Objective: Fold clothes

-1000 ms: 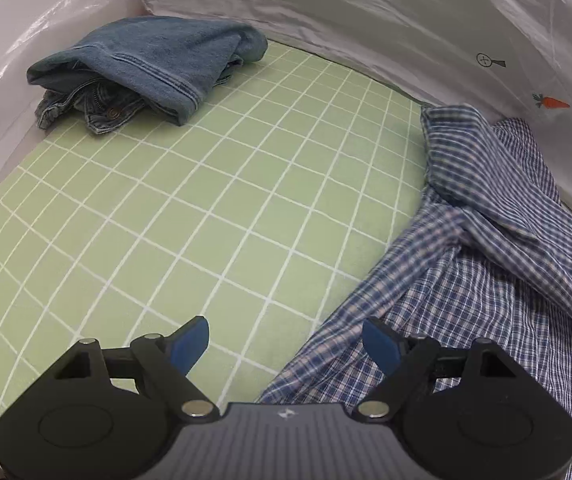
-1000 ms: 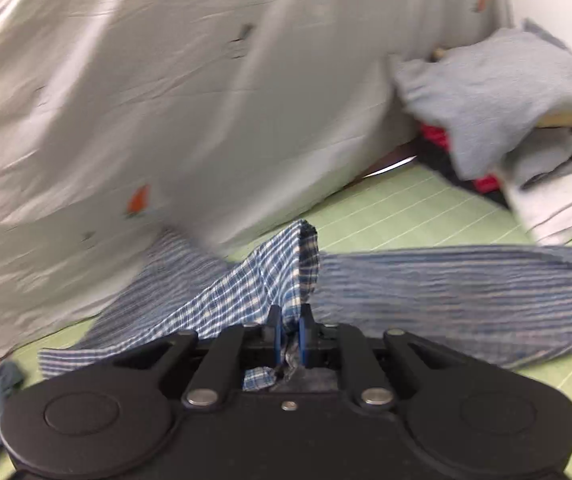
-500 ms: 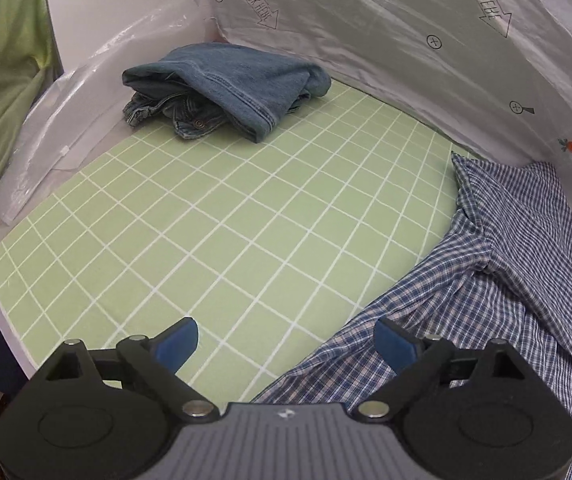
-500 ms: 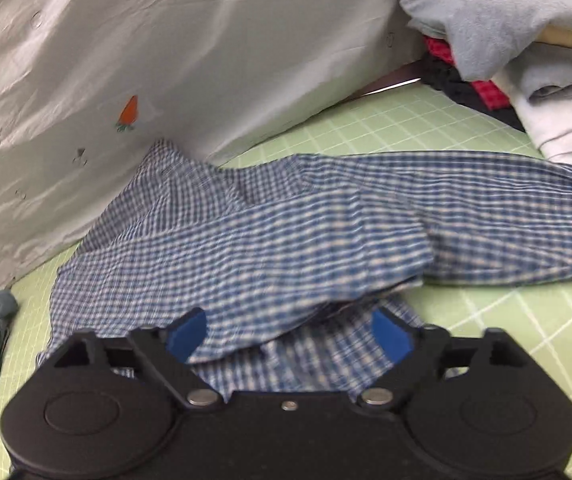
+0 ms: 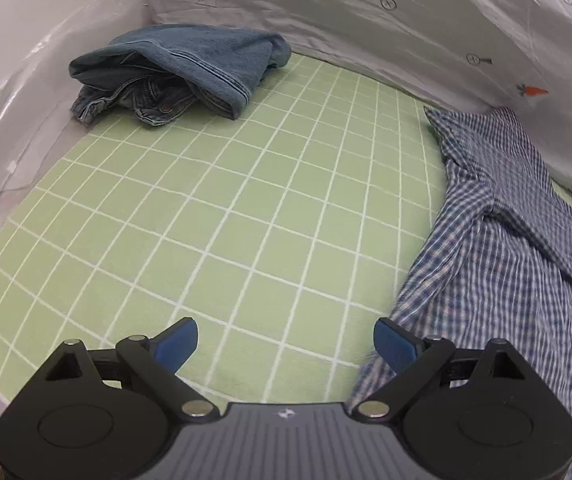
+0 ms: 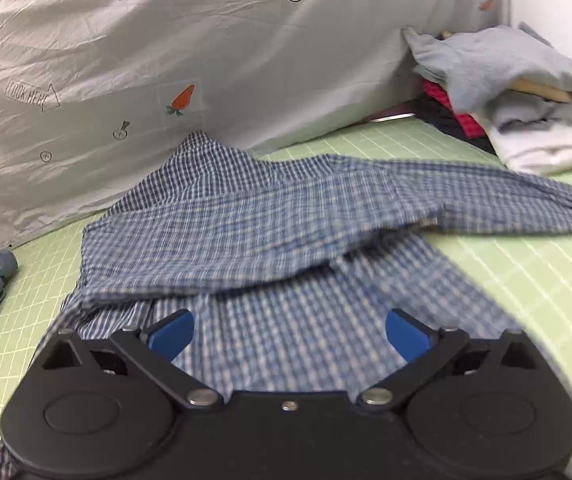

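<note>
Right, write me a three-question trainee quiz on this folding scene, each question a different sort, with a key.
1. True or false: the right gripper is shut on the blue-and-white checked cotton shirt.
2. Multiple choice: where does the crumpled blue denim garment lie on the green gridded mat?
A. under the checked shirt
B. at the far left corner, apart from the shirt
C. between the fingers of the left gripper
3. Fill in: the pile of grey, red and white clothes sits at the far ____ of the right wrist view.

Key: 1 false, both grippers are open and hold nothing; 2 B; 3 right.
</note>
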The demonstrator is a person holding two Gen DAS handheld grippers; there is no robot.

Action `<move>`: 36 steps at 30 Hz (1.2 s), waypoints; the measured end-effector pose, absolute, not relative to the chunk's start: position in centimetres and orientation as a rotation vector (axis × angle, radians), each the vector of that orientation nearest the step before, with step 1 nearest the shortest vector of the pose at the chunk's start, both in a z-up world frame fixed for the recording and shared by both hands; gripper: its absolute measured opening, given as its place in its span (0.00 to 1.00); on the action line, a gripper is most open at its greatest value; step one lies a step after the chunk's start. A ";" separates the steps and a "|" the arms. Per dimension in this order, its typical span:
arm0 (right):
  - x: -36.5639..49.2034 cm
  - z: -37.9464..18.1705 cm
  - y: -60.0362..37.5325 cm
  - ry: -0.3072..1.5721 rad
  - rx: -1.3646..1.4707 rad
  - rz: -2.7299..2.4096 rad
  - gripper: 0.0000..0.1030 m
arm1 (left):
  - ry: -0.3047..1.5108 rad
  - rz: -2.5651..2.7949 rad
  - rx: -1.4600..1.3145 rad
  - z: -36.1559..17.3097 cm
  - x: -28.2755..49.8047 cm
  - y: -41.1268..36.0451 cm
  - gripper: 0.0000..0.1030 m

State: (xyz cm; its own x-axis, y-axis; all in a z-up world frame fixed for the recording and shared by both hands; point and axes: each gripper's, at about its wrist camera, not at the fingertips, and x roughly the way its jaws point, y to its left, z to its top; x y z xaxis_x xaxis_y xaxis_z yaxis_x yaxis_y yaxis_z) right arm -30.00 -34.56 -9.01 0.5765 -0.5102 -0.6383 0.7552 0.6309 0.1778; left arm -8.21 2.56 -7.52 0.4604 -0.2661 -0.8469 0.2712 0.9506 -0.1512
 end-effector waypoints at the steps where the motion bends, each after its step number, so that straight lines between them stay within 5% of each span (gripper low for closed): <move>1: -29.7 -9.2 -32.7 0.589 0.471 -0.796 1.00 | 1.047 -0.353 0.014 -7.7 -7.7 3.4 0.92; 20: -15.5 -11.9 -8.6 0.688 0.393 -0.823 0.95 | 1.039 -0.555 0.147 -7.2 0.9 14.1 0.92; 26: -14.9 -13.1 -6.7 0.742 0.404 -0.761 0.63 | 1.068 -0.549 0.151 -7.9 0.3 16.0 0.92; 29: -15.4 -13.3 -6.6 0.753 0.402 -0.708 0.33 | 1.078 -0.532 0.117 -7.9 0.6 16.0 0.92; 31: -15.7 -13.1 -6.9 0.752 0.416 -0.665 0.02 | 1.076 -0.526 0.093 -7.7 0.8 15.6 0.92; 36: -18.6 -10.0 -8.3 0.673 0.432 -0.612 0.01 | 1.044 -0.576 0.093 -6.7 0.0 12.1 0.92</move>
State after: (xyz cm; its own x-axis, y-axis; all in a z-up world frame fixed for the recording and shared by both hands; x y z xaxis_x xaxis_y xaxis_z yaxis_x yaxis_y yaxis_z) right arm -18.58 -8.33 -9.97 0.6197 -0.3802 -0.6866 0.6474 0.7422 0.1733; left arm 0.03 12.12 -6.73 0.3701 -0.4058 -0.8357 0.4914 0.8489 -0.1945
